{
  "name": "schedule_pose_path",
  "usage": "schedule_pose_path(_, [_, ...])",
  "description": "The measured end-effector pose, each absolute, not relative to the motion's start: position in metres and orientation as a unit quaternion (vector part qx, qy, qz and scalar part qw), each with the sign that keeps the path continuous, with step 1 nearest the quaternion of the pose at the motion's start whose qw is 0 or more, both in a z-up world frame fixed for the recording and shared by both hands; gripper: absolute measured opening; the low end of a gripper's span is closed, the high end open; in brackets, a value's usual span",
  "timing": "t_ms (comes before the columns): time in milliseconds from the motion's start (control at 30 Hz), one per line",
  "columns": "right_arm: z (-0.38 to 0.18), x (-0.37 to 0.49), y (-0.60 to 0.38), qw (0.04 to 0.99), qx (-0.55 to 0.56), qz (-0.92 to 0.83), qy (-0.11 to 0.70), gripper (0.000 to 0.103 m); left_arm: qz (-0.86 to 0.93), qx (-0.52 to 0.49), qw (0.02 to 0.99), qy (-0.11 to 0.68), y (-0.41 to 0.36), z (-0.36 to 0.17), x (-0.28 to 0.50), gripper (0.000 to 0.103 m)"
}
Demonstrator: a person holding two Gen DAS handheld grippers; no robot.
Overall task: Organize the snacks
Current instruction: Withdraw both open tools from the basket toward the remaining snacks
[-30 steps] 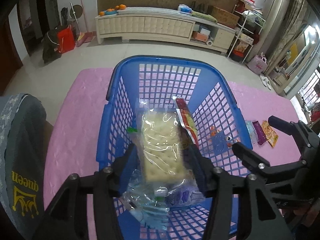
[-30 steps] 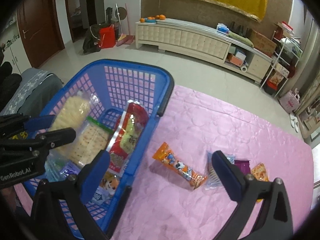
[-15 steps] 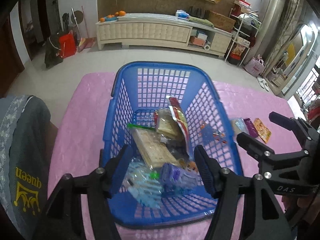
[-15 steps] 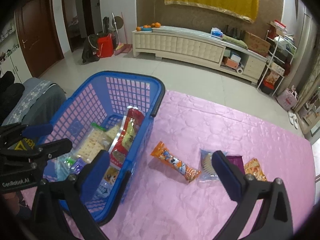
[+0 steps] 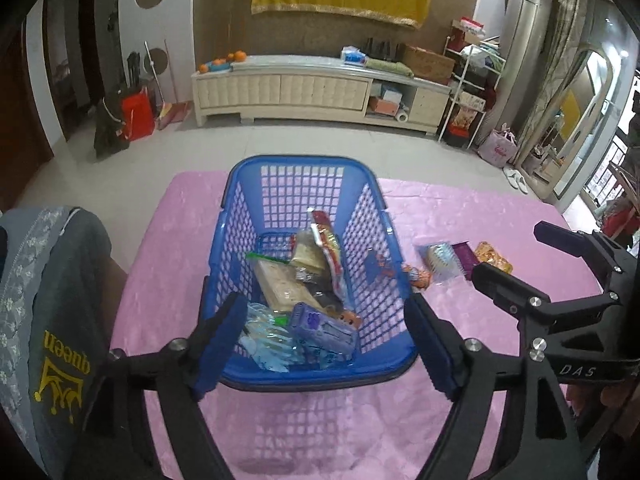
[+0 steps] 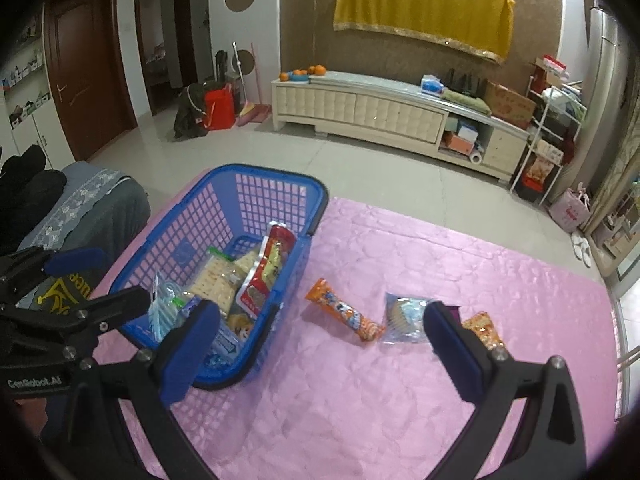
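A blue basket stands on the pink table and holds several snack packs, among them a clear cracker pack and a red pack. My left gripper is open and empty, above the basket's near rim. My right gripper is open and empty, above the table right of the basket. On the cloth lie an orange stick pack, a clear blue pack, a purple pack and an orange pack.
A grey chair back with a "queen" print stands at the table's left edge. Beyond the pink table are a tiled floor, a long white cabinet and shelves at the right.
My left gripper let go of the cracker pack, which now lies in the basket, and drew back and up. My right gripper also pulled back, so the basket looks smaller.
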State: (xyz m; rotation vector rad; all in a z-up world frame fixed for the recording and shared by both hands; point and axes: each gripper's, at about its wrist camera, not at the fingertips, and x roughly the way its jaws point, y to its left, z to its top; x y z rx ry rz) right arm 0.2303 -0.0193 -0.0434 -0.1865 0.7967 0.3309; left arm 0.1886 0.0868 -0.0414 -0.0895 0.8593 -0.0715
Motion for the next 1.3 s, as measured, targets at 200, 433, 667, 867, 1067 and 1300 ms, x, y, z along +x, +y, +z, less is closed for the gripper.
schedule_pose_path(200, [-0.038, 0.224, -0.049, 0.908, -0.066, 0.147, 0.386, 0.103, -0.045, -0.032, 0.908, 0.414, 0.061, -0.035, 0.183, 0.079])
schedule_pose_path(433, [-0.034, 0.219, -0.088, 0.914, -0.053, 0.126, 0.382, 0.103, -0.057, -0.023, 0.909, 0.413, 0.028, -0.033, 0.184, 0.079])
schedule_pose_path(667, [-0.035, 0.219, -0.127, 0.917, -0.042, 0.108, 0.383, 0.103, -0.076, -0.015, 0.903, 0.423, -0.014, -0.04, 0.197, 0.079])
schedule_pose_path(867, [-0.045, 0.229, -0.163, 0.914, -0.023, 0.094, 0.394, 0.103, -0.09, -0.002, 0.895, 0.438, -0.049, -0.05, 0.212, 0.079])
schedule_pose_path(1067, [-0.064, 0.246, -0.19, 0.906, -0.017, 0.088, 0.413, 0.103, -0.096, 0.0, 0.885, 0.455, -0.076, -0.068, 0.237, 0.079])
schedule_pose_path(1300, [-0.096, 0.274, -0.219, 0.894, -0.04, 0.082, 0.439, 0.103, -0.088, -0.017, 0.872, 0.482, -0.094, -0.099, 0.266, 0.079])
